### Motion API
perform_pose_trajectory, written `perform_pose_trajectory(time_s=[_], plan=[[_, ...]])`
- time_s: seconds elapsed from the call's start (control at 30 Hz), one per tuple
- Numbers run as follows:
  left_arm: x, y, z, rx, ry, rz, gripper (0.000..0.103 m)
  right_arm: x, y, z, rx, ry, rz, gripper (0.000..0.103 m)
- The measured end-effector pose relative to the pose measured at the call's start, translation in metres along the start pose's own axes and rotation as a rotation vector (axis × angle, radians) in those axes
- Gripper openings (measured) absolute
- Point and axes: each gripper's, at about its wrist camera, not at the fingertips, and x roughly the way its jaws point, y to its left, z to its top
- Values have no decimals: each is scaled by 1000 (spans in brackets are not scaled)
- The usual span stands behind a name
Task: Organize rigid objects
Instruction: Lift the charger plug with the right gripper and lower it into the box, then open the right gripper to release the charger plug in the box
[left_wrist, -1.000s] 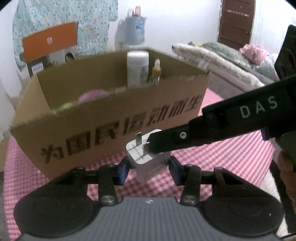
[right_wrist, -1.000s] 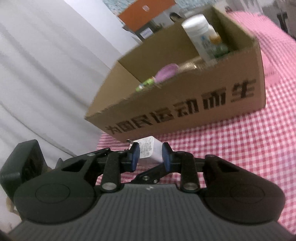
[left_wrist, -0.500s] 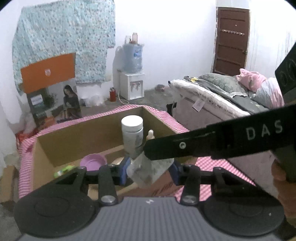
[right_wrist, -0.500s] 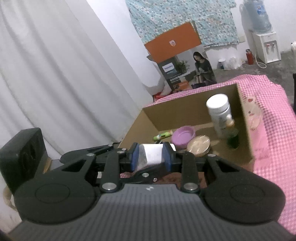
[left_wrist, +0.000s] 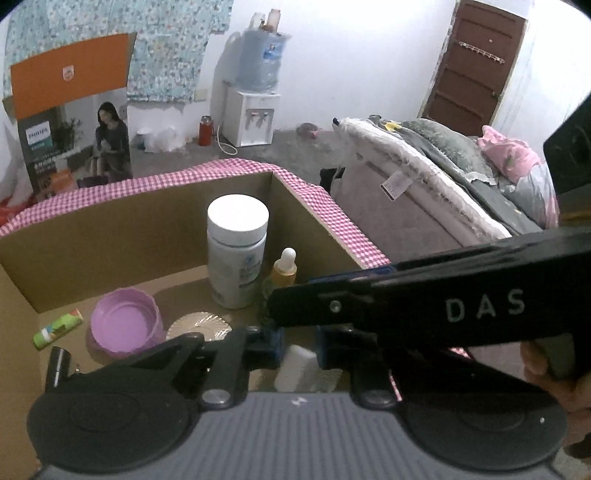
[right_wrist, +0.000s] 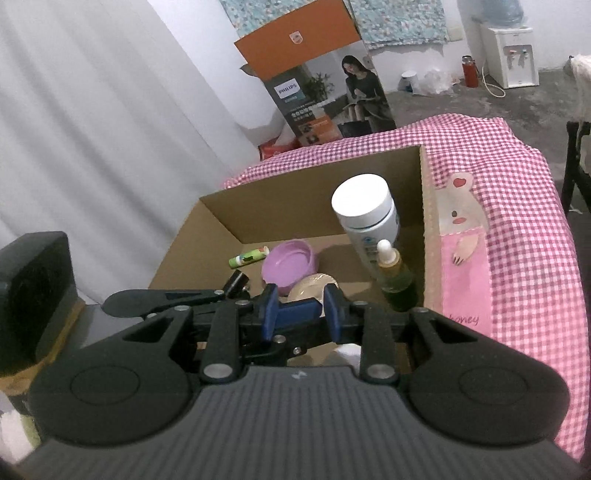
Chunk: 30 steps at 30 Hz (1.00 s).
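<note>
Hanging low inside the open cardboard box (left_wrist: 129, 229), the left gripper (left_wrist: 297, 349) has its jaws drawn narrow around a white charger plug (left_wrist: 295, 369). The plug shows between the two blue pads and appears pinched by its slim sides. It sits above the bare stretch of box floor nearest the camera, which looks like the spot chosen for it, since the rest of the floor is taken.

The right gripper (right_wrist: 299, 314) crosses in from the right, just over the left one. Its jaws stand moderately apart with nothing of the task between them. Through the gap only a blue pad of the other tool shows, and a sliver of the plug lies lower down, so this gripper seems to steady or guide and does not carry.

The box stands on the table, on a pink checked cloth (left_wrist: 332, 218). A tall white bottle (left_wrist: 236, 266) and a small dropper bottle (left_wrist: 284, 275) stand upright, touching, against the right wall. That is probably to keep tall items from tipping. A purple bowl (left_wrist: 123, 326), a gold ribbed disc (left_wrist: 199, 325) and a green tube (left_wrist: 57, 328) lie flat toward the left. Letting go gently should land the plug clear of the disc.
</note>
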Motion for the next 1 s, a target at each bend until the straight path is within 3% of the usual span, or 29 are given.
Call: perform_pose_trajectory(time_s=[0.27, 0.5, 0.63, 0.77, 0.83, 0.87, 1.0], plan=[[-2, 2, -3, -4, -9, 14, 25, 1, -6, 5, -18, -36, -15, 27], [-24, 4, -8, 13, -57, 28, 47, -24, -7, 3, 9, -115, -4, 30], [-43, 2, -14, 29, -90, 39, 69, -43, -1, -1, 34, -177, 6, 38], [-65, 0, -21, 46, -122, 76, 91, -66, 12, -12, 39, -259, 4, 59], [-77, 1, -25, 40, -137, 105, 103, -75, 20, -19, 35, -294, -7, 75], [-84, 3, -27, 34, -141, 123, 103, -80, 24, -25, 35, -317, -19, 85], [-103, 10, -34, -6, -122, 237, 103, -94, 39, -49, 16, -387, -93, 102]])
